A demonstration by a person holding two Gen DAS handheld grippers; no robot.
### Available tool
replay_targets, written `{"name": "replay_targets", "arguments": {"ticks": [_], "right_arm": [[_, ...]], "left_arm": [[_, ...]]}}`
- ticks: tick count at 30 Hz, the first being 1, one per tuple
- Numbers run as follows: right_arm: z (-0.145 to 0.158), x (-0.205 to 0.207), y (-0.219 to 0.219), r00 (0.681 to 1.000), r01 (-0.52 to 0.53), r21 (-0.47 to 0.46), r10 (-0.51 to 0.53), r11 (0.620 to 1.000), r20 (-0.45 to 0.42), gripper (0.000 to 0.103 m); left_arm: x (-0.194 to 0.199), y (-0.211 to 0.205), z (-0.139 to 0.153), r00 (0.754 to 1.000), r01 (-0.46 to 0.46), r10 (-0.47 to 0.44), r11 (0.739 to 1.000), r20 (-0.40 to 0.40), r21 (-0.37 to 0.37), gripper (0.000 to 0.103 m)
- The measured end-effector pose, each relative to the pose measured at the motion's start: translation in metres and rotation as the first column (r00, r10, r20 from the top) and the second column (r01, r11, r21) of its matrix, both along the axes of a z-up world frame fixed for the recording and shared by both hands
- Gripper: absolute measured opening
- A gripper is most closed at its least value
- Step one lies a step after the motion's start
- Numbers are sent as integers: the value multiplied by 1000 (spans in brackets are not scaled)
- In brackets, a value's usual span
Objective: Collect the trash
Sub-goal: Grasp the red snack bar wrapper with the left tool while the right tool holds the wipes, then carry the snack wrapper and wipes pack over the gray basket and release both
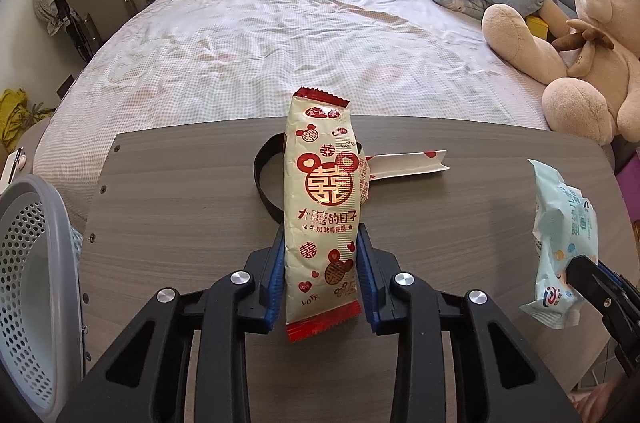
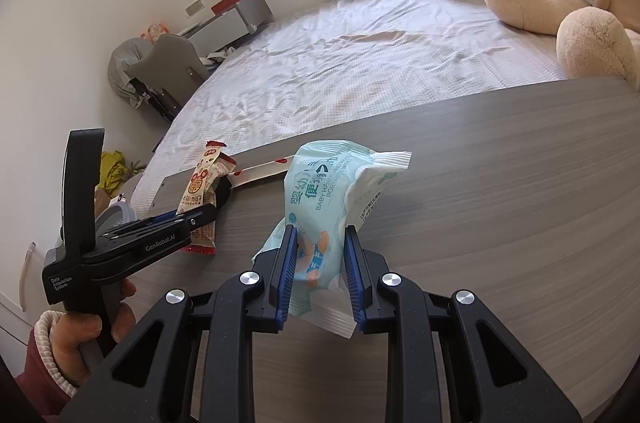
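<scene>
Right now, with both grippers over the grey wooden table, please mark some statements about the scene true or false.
1. The left gripper clamps the cream and red snack packet. True.
2. The right gripper is empty. False: it clamps the pale blue wipes pack.
3. A grey perforated plastic basket stands left of the grey wooden table. True.
4. The black ring lies on the bed. False: it lies on the table.

Bench (image 1: 180, 207) looks like matt grey woodgrain laminate, I think. Candy wrapper (image 1: 320, 207) is glossy crinkly plastic film, the wipes pack (image 2: 320, 199) softer satin plastic. Bed sheet (image 1: 260, 35) is wrinkled cloth.
</scene>
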State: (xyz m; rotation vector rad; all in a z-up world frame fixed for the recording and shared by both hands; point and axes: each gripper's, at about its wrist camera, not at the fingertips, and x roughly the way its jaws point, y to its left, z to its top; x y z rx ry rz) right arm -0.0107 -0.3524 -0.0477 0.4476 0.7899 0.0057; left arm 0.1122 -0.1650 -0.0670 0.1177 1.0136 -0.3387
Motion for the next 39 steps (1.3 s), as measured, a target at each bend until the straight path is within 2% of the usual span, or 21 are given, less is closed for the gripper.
{"name": "replay_targets", "arguments": {"ticks": [12,22,32,39], "right_arm": [[6,-4,20,1000,-23,-25,23,999,-1,24],[14,0,57,995,-98,-33,99,995,17,24],[19,20,95,987,-160,-36,160,987,3,24],[36,22,123,977,-209,-51,211,977,41,24]], "left_arm": [[-38,42,31,997,-30,33,998,70,-46,31],[-55,89,41,991,-91,96,994,95,-57,31],[-63,129,53,984,-120,132,987,118,-107,31],[-69,158,57,973,-171,184,980,141,-97,31]]}}
